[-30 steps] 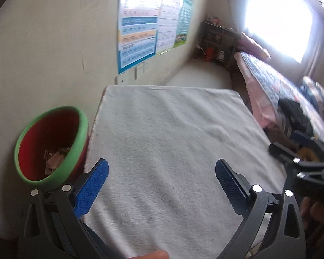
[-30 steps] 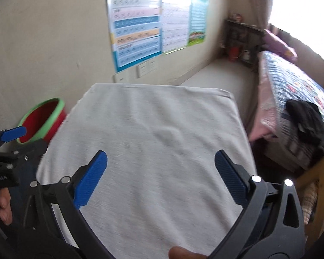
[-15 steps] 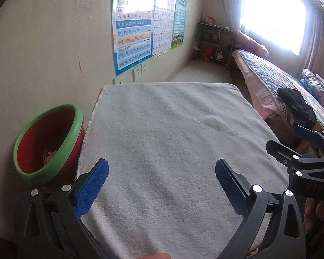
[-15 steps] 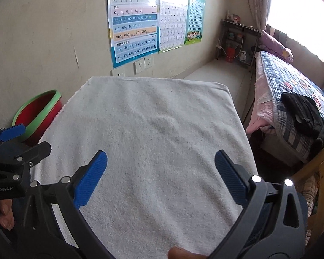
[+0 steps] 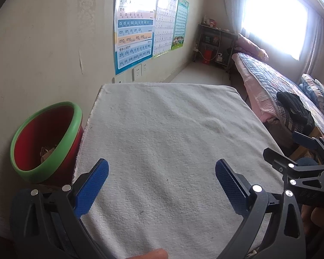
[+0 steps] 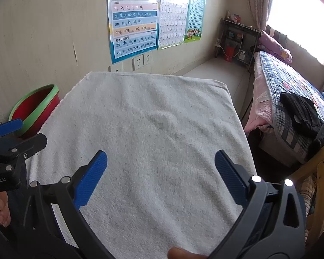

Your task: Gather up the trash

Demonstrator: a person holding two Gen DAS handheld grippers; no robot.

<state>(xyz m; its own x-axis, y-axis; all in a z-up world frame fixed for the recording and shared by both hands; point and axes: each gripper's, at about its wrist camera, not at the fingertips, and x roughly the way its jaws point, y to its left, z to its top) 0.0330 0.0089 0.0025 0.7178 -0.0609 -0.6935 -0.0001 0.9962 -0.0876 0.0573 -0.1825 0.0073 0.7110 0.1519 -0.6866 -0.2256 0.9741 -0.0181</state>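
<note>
A red bin with a green rim [image 5: 47, 140] stands on the floor left of the table, against the wall; crumpled paper scraps [image 5: 46, 152] lie at its bottom. The same bin [image 6: 35, 110] shows at the left in the right wrist view. My left gripper [image 5: 162, 185] hangs open over the near part of the white-towel table [image 5: 162, 129], nothing between its blue pads. My right gripper [image 6: 161, 179] is open too, empty, over the same towel [image 6: 151, 118]. Each gripper appears at the edge of the other's view: right gripper [image 5: 300, 157], left gripper [image 6: 10, 138].
Posters [image 6: 134, 19] and wall sockets [image 6: 141, 61] are on the wall behind the table. A bed with a patterned quilt [image 5: 280, 90] and dark clothing [image 6: 300, 110] lies to the right. A small shelf [image 5: 216, 43] stands under the bright window. A wooden chair part [image 6: 319, 172] is at right.
Both cameras have tilted upward and drawn back a little, so the wall and posters show more. The bin sits lower left. Both grippers stay open.
</note>
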